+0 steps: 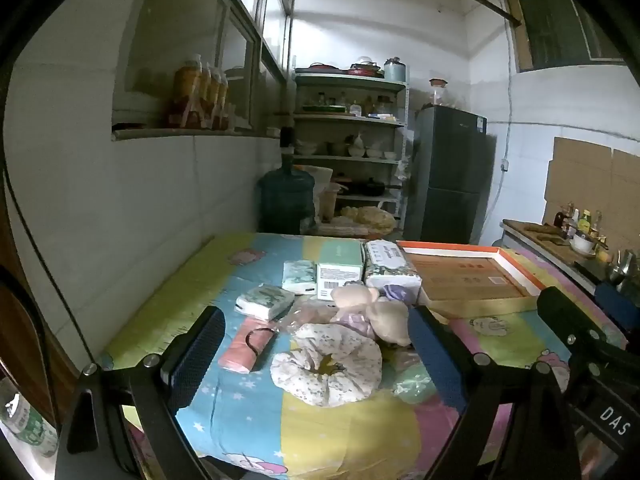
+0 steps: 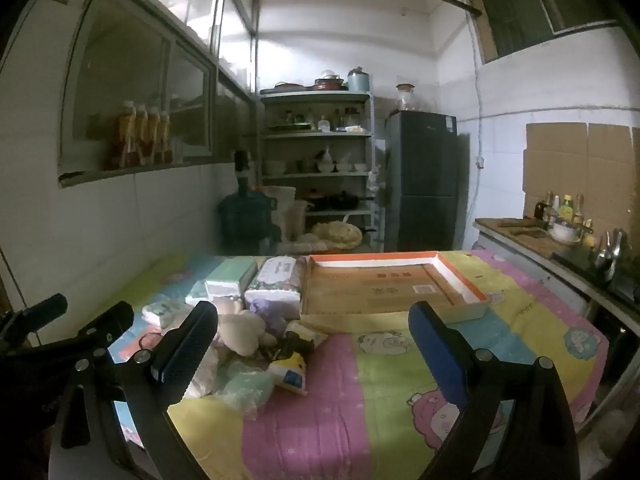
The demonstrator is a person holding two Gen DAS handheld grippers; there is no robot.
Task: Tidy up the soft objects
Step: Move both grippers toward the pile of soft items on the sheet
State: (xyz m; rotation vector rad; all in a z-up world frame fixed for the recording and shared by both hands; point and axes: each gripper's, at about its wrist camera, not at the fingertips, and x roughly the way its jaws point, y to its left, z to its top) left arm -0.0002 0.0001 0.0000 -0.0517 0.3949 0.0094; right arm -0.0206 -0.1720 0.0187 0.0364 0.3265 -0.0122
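Observation:
Soft things lie in a heap on the colourful quilt [image 1: 248,424]: a round floral cushion [image 1: 326,368], a beige plush toy [image 1: 374,306] in purple cloth, a pink pouch [image 1: 248,346], tissue packs [image 1: 264,300] and a green tissue box [image 1: 340,266]. My left gripper [image 1: 316,360] is open and empty, its fingers on either side of the cushion and above it. My right gripper [image 2: 316,356] is open and empty, hovering right of the heap, near the plush toy [image 2: 240,332] and a yellow-white packet [image 2: 290,372]. An open orange-rimmed cardboard box [image 2: 452,276] sits behind.
A white wall runs along the left of the table. Behind the table are a blue water jug [image 1: 286,196], a shelf with dishes [image 1: 352,148] and a dark fridge [image 1: 448,176]. A counter with bottles [image 2: 560,216] stands to the right.

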